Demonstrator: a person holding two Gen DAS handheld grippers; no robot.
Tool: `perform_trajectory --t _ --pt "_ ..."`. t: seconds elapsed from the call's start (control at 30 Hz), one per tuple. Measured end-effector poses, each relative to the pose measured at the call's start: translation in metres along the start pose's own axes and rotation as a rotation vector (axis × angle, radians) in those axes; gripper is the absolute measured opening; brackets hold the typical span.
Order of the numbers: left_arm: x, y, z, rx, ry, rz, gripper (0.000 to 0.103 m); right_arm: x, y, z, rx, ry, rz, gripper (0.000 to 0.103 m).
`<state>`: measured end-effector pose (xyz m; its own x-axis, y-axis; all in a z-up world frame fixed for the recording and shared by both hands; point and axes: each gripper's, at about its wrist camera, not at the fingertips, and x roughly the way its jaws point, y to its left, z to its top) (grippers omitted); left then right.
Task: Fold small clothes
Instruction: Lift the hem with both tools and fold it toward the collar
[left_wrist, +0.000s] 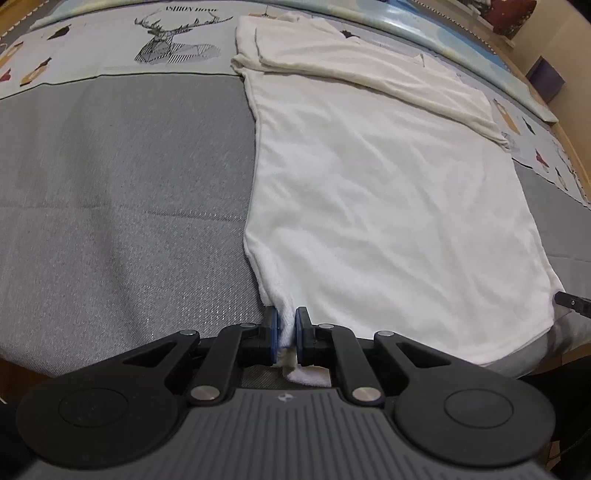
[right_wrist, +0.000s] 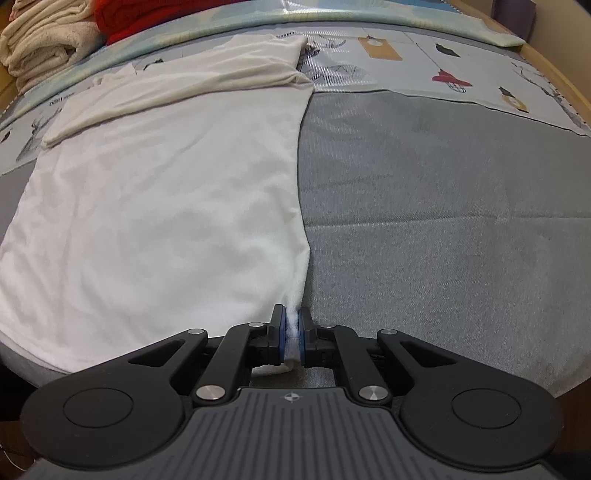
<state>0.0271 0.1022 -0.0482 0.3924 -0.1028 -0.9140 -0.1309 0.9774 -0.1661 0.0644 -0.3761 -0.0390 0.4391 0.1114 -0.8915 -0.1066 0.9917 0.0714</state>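
Observation:
A white T-shirt (left_wrist: 388, 192) lies flat on the grey bed cover (left_wrist: 122, 184), its sleeves folded across the top end. My left gripper (left_wrist: 286, 325) is shut on the shirt's near left hem corner at the bed's front edge. In the right wrist view the same shirt (right_wrist: 159, 206) fills the left half. My right gripper (right_wrist: 291, 325) is shut on the near right hem corner. A bit of the right gripper (left_wrist: 570, 302) shows at the right edge of the left wrist view.
A printed sheet with a deer drawing (left_wrist: 173, 40) covers the far end of the bed. Folded beige towels (right_wrist: 40, 40) and a red blanket (right_wrist: 147, 14) are stacked at the far left. A wooden bed frame (right_wrist: 561, 74) runs along the right.

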Motion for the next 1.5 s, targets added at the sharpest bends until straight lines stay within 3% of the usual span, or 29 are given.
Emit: perform_trajectory --t 0.33,0.5,0.8,0.97,1.23,1.4,1.5 --pt "-0.015 -0.003 0.003 -0.001 -0.081 -0.028 0.009 -0.024 -0.005 0.008 0.040 -0.149 0.050 0.006" --pt "-0.029 -0.006 0.006 -0.004 -0.139 -0.045 0.008 -0.053 -0.027 0.018 0.168 -0.265 0.147 0.006" --pt "-0.086 -0.011 0.013 -0.038 -0.250 -0.157 0.008 -0.111 -0.027 0.028 0.151 -0.436 0.223 0.005" --pt "-0.127 -0.001 -0.002 -0.089 -0.282 -0.261 0.008 -0.146 -0.029 0.025 0.142 -0.481 0.259 0.005" --pt "-0.193 0.015 -0.035 -0.075 -0.328 -0.326 0.007 -0.214 -0.051 -0.006 0.191 -0.561 0.331 0.005" --pt "-0.188 0.016 -0.012 -0.067 -0.300 -0.305 0.008 -0.218 -0.062 0.002 0.201 -0.551 0.334 0.005" --pt "-0.164 0.019 0.027 -0.069 -0.269 -0.269 0.008 -0.206 -0.060 0.025 0.180 -0.540 0.311 0.005"
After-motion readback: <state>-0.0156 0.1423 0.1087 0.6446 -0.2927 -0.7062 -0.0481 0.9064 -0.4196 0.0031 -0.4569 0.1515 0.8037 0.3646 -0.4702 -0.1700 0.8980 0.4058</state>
